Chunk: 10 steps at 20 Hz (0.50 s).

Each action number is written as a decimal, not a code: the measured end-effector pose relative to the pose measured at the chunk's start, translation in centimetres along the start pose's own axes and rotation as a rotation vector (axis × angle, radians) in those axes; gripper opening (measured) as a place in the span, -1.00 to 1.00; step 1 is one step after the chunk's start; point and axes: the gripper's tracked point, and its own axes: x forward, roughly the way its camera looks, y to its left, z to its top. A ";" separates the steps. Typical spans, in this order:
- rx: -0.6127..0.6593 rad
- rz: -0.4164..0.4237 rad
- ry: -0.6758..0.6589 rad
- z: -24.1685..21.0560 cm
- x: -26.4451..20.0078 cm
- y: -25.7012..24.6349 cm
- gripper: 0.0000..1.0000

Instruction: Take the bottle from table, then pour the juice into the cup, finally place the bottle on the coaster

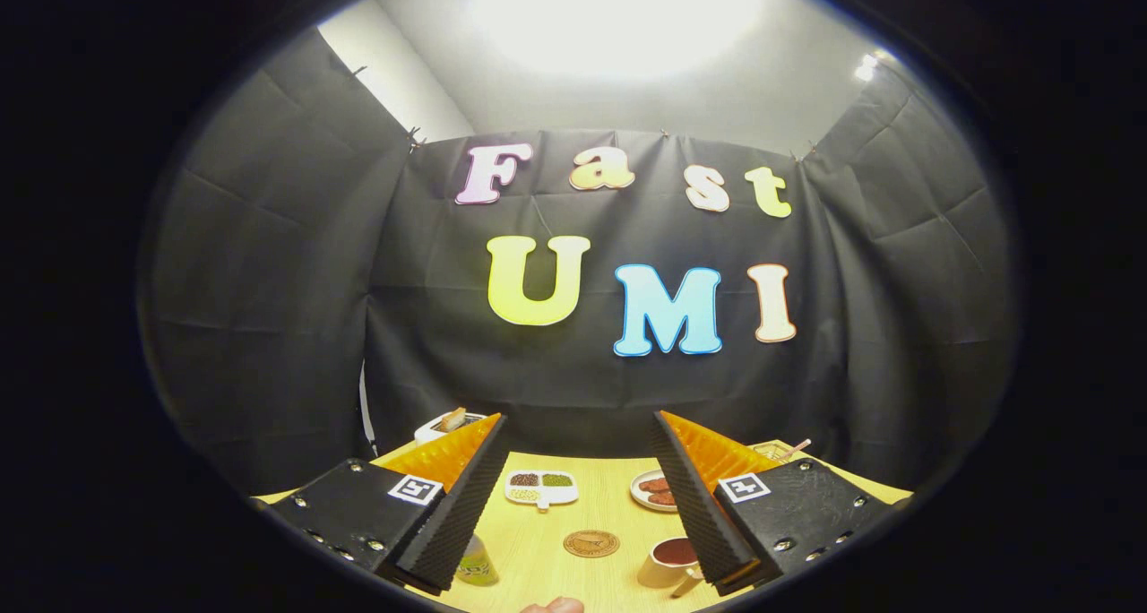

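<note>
Hovering high above the table (538,550), the gripper (573,496) has its fingers spread wide with nothing between them. The bottle (478,563) stands beside the left finger (452,514), the cup (670,561) beside the right, the coaster (591,543) between them. A careless descent could knock the bottle over, or strike the cup, which already holds dark liquid.

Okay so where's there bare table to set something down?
Bare wood lies between the open gripper fingers, bordered by the divided dish, coaster, bottle and cup. It is crowded by the cup and snack plate.
</note>
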 end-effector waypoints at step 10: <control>0.015 0.012 -0.020 -0.4 0.5 1.0 0.93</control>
